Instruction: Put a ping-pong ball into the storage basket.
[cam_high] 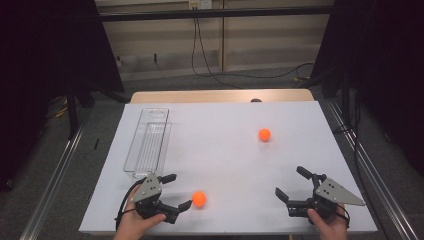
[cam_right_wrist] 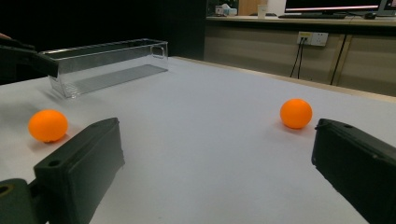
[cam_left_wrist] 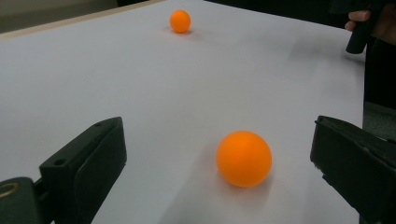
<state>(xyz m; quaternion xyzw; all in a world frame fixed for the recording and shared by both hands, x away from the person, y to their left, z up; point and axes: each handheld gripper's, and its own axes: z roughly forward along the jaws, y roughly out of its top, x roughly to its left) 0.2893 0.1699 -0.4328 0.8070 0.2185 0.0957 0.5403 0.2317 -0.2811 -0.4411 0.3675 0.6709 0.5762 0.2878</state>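
- High view: left hand-held gripper sits at the near-left corner of the white tabletop, jaws spread wide, nothing between them being gripped.
- Small orange round ball, the near one, rests on the tabletop just beside the left hand-held gripper's jaw tips, on their right; apart from both jaws, no contact visible.
- Left gripper view: the near ball lies in the gap ahead of the two black jaws, closer to the right jaw, clear of both.
- Second small orange round ball, the far one, sits on the tabletop right of centre, well apart from the near ball and from both grippers.
- Right hand-held gripper is at the near-right corner, jaws also wide open, holding nothing; it points toward the table's centre-left.
- Right gripper view: the far ball shows just above the right jaw, the near ball just above the left jaw; both on the tabletop, neither touched.
- Clear plastic rectangular bin stands along the left side of the tabletop, long axis running away from the person, just beyond the left hand-held gripper. Nothing visible inside it.
- Person's hands grip both tools from the bottom edge of the high view.
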